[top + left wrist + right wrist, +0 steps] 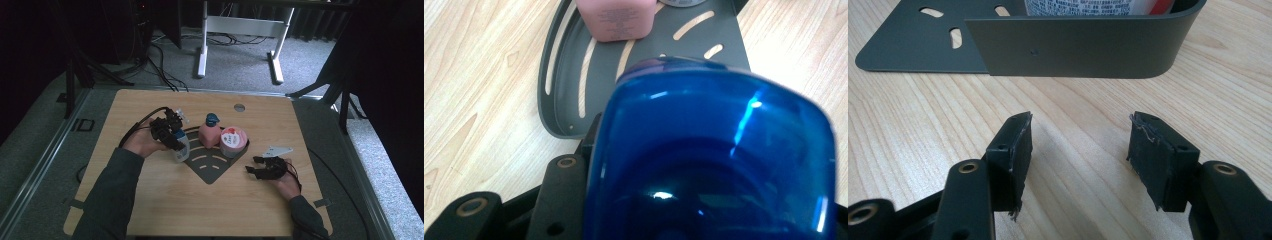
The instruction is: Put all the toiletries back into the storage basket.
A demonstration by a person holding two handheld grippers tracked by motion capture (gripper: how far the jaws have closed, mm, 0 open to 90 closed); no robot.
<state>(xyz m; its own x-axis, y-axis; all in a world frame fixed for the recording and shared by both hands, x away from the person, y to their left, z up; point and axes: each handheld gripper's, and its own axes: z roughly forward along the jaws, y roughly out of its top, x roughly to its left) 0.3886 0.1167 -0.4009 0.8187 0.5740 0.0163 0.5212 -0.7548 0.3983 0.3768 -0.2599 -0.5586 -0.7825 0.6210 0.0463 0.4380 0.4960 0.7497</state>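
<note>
Left gripper (172,136) jaws clamp a glossy blue-capped bottle (714,160); right gripper (1078,160) jaws gape empty over woodgrain table (923,130).

On my worktop (165,210) a pink bottle (209,134) and a round pink tub (233,141) stand together, and a white desk frame (240,30) stands beyond.

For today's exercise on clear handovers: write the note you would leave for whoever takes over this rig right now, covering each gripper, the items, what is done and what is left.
Left gripper: shut on the blue-capped bottle, held at the left edge of the dark corner rack.
Right gripper: open, holding nothing, resting on the table to the right of the rack.
Done: pink bottle and round pink tub stand in the rack.
Left: probably set the blue-capped bottle in the rack beside the pink bottle, then release.
</note>
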